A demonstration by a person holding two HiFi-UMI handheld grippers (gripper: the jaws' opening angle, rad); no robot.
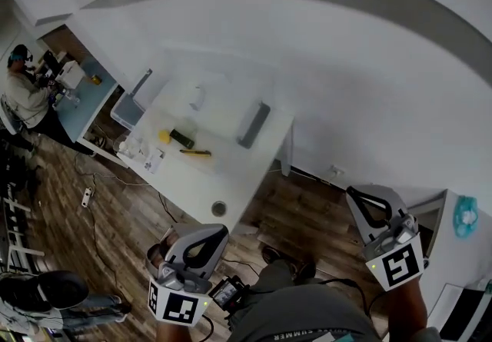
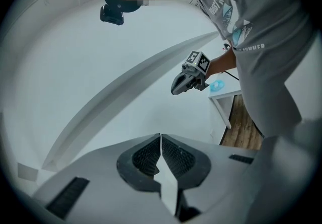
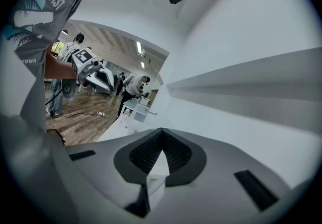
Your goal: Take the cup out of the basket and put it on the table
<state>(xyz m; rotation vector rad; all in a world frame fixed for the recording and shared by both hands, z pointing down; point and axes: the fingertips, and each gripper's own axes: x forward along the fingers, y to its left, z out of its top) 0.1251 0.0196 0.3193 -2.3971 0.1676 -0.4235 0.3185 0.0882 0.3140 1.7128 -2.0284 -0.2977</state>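
In the head view both grippers are held low, close to the person's body, over a wood floor (image 1: pixel 131 210). The left gripper (image 1: pixel 221 231) is at lower left and the right gripper (image 1: pixel 354 194) at lower right, each well apart from the white table (image 1: pixel 231 175) ahead. Glare washes out the table top. On it lie a yellow-and-dark tool (image 1: pixel 177 136), a thin yellow bar (image 1: pixel 196 152) and a grey slab (image 1: pixel 254 125), and a clear box (image 1: pixel 127 111) sits at its left edge. The cup cannot be picked out, and I cannot tell whether that box is the basket. A second person (image 1: pixel 27 94) sits at a desk at far left. In the left gripper view the jaws are pressed together with nothing between them, facing a white wall (image 2: pixel 75 67). Beyond them is the right gripper, beside the person's grey shirt (image 2: pixel 261 42), with a small side table (image 2: pixel 224 96) behind it. In the right gripper view the jaws are likewise clenched on nothing. The left gripper shows at upper left, and the table and other people stand farther off across the floor.
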